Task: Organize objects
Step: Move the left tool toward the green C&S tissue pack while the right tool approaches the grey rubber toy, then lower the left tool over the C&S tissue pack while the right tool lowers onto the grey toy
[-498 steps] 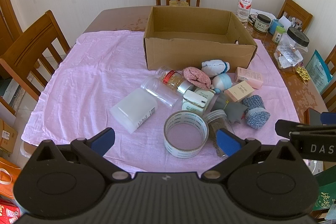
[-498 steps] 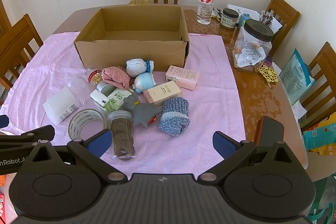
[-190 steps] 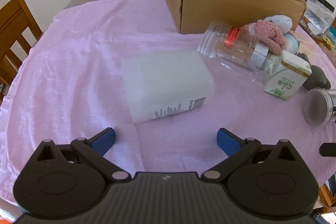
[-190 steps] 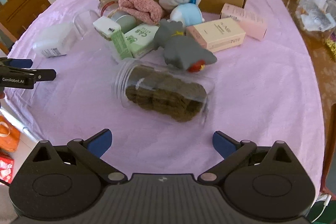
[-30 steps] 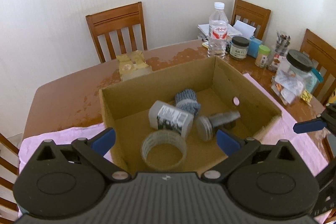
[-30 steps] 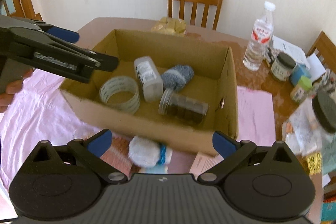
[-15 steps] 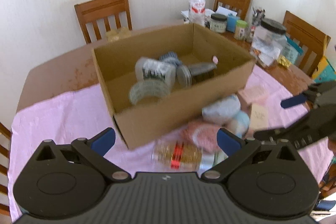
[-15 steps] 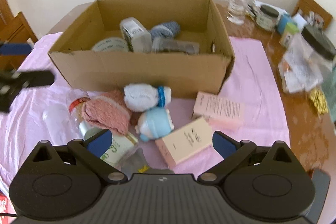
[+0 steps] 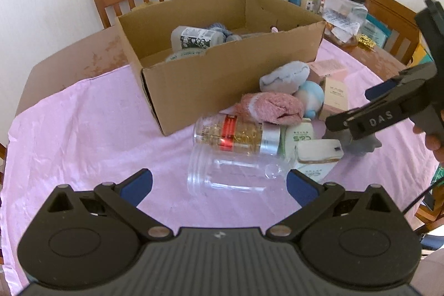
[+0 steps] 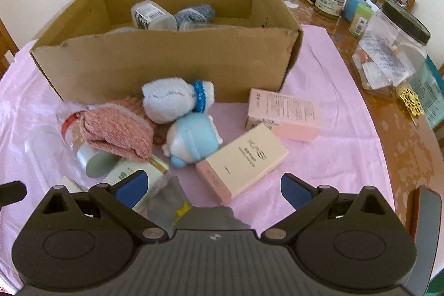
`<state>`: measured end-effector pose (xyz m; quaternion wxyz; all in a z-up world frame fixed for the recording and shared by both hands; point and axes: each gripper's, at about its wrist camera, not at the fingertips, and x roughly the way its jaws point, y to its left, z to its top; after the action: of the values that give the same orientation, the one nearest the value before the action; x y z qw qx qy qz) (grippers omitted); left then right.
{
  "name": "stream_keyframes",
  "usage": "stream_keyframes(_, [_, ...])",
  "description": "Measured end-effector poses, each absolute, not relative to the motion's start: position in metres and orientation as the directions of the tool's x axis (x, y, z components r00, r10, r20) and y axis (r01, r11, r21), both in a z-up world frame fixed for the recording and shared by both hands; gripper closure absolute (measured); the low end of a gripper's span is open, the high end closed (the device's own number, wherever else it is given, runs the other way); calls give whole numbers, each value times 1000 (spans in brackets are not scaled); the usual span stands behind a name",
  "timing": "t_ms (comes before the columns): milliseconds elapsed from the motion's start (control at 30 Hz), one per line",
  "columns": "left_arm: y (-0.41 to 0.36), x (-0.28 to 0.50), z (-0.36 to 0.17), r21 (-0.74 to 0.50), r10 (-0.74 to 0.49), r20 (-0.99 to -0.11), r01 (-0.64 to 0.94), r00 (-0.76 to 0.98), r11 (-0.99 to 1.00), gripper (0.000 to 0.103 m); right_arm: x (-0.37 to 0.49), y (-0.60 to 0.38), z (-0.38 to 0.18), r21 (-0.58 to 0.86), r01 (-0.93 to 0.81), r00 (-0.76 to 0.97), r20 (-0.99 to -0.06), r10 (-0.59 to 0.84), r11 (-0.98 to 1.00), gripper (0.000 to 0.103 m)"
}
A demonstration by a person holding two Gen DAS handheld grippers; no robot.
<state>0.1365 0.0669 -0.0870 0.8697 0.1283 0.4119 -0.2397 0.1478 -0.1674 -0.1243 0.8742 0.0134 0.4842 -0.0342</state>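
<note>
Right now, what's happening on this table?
A person is sorting clutter into the cardboard box. A white bottle and a blue-grey knit roll already lie inside. Both hand-held grippers are open and empty: the left hand-held gripper faces the clear empty jar, the right hand-held gripper hangs over the grey toy.

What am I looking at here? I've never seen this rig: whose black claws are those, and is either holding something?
There is no robot: a person holds one hand-held gripper in each hand, each with a fisheye camera looking along its blue-tipped fingers. The left gripper faces a clear empty jar lying on the pink cloth. The right gripper hovers over a grey toy and a cream KAS box. Both are open and hold nothing. The cardboard box already contains a white bottle and a blue-grey knit roll.
</note>
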Motion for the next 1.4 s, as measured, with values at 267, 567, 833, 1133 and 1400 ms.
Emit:
stream_keyframes(267, [43,149,-80,-8,-342,-754,514,560,858,1,126,-171,-124,34,49,521,-853,3,998,0])
stream_keyframes(567, [12,148,-93,35,-332,-766,551,551,834,1,99,-164,-130,27,7,503,-864,20,1000,0])
stream_keyframes(833, [26,129,-94,49,-313,-789,562,529,826,1,90,-173,-122,47,8,525,-851,36,999,0])
stream_keyframes(1133, [37,104,-99,4,-339,-794,562,505,827,1,83,-168,-122,39,-58,538,-841,64,998,0])
stream_keyframes(1400, [27,81,-120,-19,-327,-813,539,481,842,1,75,-162,-137,-9,-137,536,-842,67,990,0])
